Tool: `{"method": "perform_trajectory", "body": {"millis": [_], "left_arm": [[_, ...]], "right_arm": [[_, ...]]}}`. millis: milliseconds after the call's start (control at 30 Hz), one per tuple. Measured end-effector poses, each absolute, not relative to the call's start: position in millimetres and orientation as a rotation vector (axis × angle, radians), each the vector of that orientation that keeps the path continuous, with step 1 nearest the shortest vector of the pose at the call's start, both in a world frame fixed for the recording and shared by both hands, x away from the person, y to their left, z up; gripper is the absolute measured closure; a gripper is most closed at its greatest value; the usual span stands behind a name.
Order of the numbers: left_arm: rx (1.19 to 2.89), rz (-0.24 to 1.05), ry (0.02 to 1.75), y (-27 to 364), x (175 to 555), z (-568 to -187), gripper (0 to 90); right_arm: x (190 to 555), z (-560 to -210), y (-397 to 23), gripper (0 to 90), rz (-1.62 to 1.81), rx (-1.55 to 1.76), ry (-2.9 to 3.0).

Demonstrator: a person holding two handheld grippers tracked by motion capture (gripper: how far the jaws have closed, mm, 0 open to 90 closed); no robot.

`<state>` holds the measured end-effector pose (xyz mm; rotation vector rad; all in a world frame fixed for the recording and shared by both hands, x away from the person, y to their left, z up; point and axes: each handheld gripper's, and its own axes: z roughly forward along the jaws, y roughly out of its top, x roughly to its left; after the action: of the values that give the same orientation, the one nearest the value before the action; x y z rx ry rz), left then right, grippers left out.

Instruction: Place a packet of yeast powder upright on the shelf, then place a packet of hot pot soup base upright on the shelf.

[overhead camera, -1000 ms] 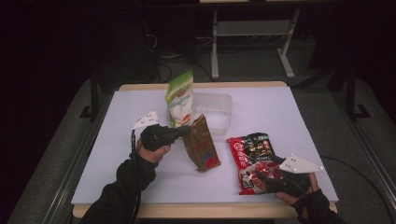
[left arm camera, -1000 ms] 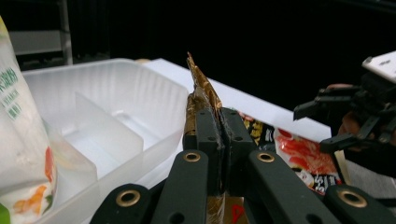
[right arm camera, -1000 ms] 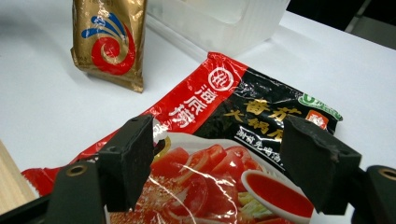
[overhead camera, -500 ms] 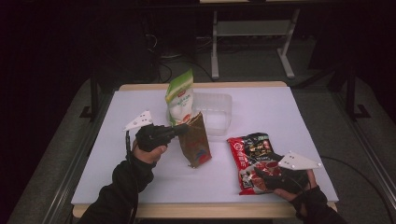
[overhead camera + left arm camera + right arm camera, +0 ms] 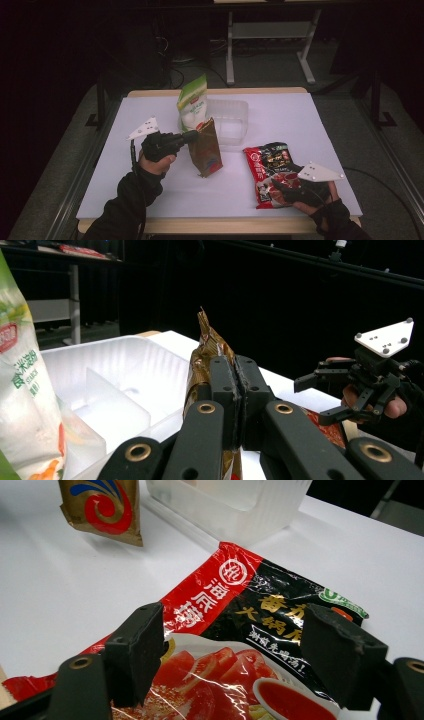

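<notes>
Brown-and-gold snack pouch [image 5: 206,148] stands near the centre of the high view, pinched at its upper edge by the left claw [image 5: 192,136], whose two black jaws are pressed together on the foil. In the left claw view the pouch [image 5: 206,355] rises between the jaws at mid-frame. Just behind it, toward the top of the high view, a clear plastic container [image 5: 232,120] sits on the white table [image 5: 150,195], with a green-and-white bag [image 5: 192,102] upright at its left. At the lower right, the right claw [image 5: 282,184] is spread wide over a red-and-black noodle packet [image 5: 267,160] lying flat; its pads [image 5: 137,652] straddle the packet [image 5: 240,625] without squeezing it.
</notes>
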<state>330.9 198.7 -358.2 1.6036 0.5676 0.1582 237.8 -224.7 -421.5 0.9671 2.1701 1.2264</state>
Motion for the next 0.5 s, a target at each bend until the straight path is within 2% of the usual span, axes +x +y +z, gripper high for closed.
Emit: {"method": "perform_trajectory", "body": {"millis": [500], "left_arm": [[1.593,0.183,0.565,201.2,329.5,-353.1,88.0]], "right_arm": [[236.0,-420.3,-227.4,25.1,1.230,0.967,2.154]]}}
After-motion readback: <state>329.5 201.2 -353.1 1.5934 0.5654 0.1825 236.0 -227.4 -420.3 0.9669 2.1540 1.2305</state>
